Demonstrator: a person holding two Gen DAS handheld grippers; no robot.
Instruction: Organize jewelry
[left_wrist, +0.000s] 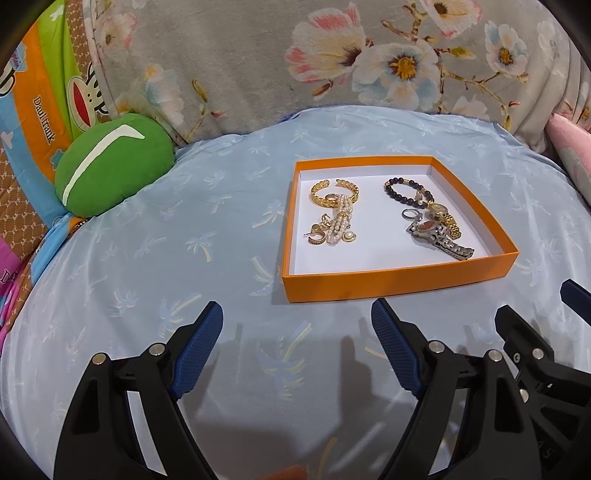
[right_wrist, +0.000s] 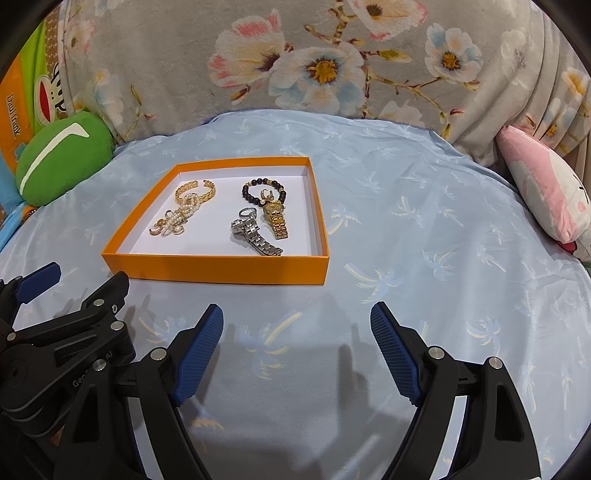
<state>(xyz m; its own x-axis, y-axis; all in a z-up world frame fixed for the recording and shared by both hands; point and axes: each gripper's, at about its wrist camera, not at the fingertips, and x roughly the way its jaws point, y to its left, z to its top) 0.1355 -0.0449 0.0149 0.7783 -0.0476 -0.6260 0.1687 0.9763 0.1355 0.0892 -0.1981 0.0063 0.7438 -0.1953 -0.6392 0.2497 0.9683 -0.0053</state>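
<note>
An orange box (left_wrist: 391, 283) with a white floor lies on the blue sheet; it also shows in the right wrist view (right_wrist: 221, 268). Its left half holds a gold cuff (left_wrist: 334, 192), a pearl bracelet (left_wrist: 341, 225) and small gold earrings (left_wrist: 318, 237). Its right half holds a dark bead bracelet (left_wrist: 397, 194), a gold watch (right_wrist: 277, 219), a silver watch (right_wrist: 255, 236) and a silver ring (left_wrist: 409, 213). My left gripper (left_wrist: 297, 317) is open and empty, near the box's front wall. My right gripper (right_wrist: 297, 319) is open and empty, just right of the left one.
A green plush cushion (left_wrist: 110, 166) lies at the left. A floral grey blanket (left_wrist: 258, 55) rises behind the box. A pink plush toy (right_wrist: 546, 192) lies at the right. A striped cartoon-print cloth (left_wrist: 37, 110) is at the far left.
</note>
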